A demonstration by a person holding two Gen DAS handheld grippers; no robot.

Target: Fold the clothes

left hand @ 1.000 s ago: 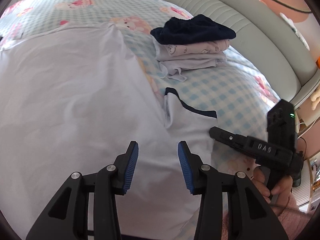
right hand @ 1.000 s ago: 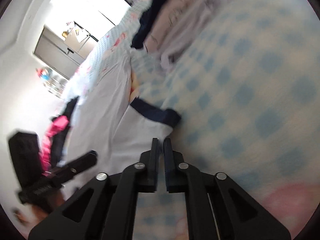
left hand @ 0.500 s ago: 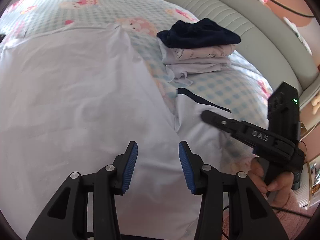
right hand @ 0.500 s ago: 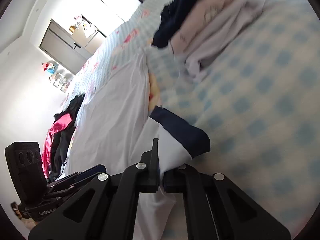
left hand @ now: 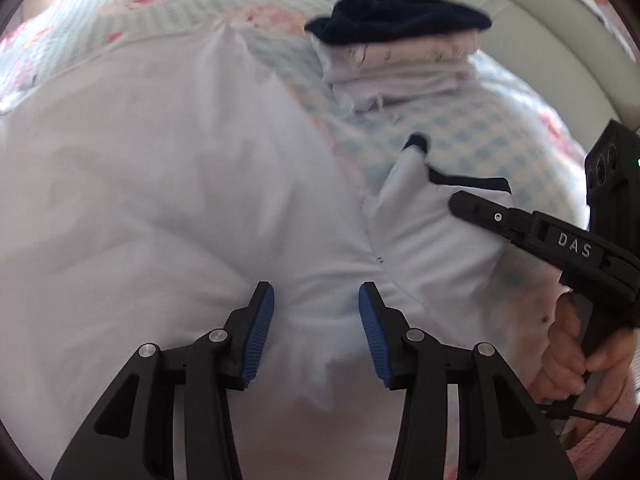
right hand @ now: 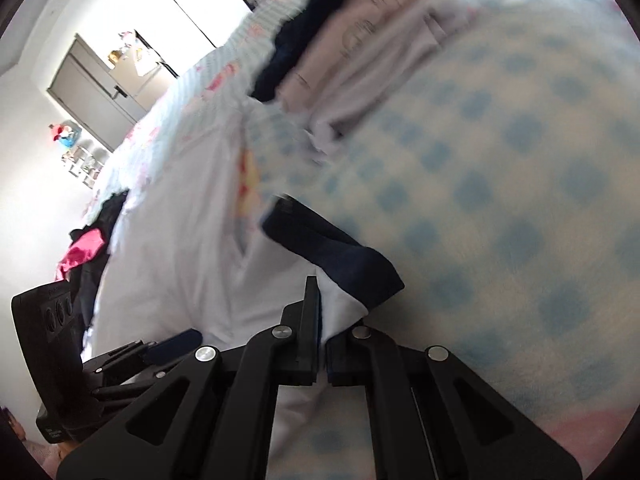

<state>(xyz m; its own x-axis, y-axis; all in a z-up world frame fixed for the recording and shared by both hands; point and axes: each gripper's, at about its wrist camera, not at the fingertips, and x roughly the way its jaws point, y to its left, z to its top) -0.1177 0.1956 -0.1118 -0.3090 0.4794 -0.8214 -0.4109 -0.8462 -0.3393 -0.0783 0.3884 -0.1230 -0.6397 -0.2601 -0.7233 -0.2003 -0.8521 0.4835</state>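
Note:
A white shirt [left hand: 168, 184] lies spread over the bed; its short sleeve [left hand: 424, 216] ends in a navy cuff [right hand: 340, 252]. In the left wrist view my left gripper [left hand: 316, 300] stands open, its blue pads pressed down onto the shirt body near the sleeve seam, with cloth bunching between them. My right gripper [right hand: 322, 308] is shut on the white sleeve just behind the navy cuff. From the left wrist view the right gripper [left hand: 460, 202] reaches in from the right, held by a hand [left hand: 568, 356].
A stack of folded clothes [left hand: 400, 52] topped by a navy piece sits on the blue-checked bedsheet [left hand: 480, 136] beyond the sleeve. A padded grey headboard [left hand: 532, 28] curves behind. Pink and dark clothes [right hand: 86, 248] lie heaped at the bed's far side.
My right gripper took hold of the sleeve and has lifted it inward toward the shirt body. My left gripper moved forward and down onto the shirt, which now wrinkles around its pads.

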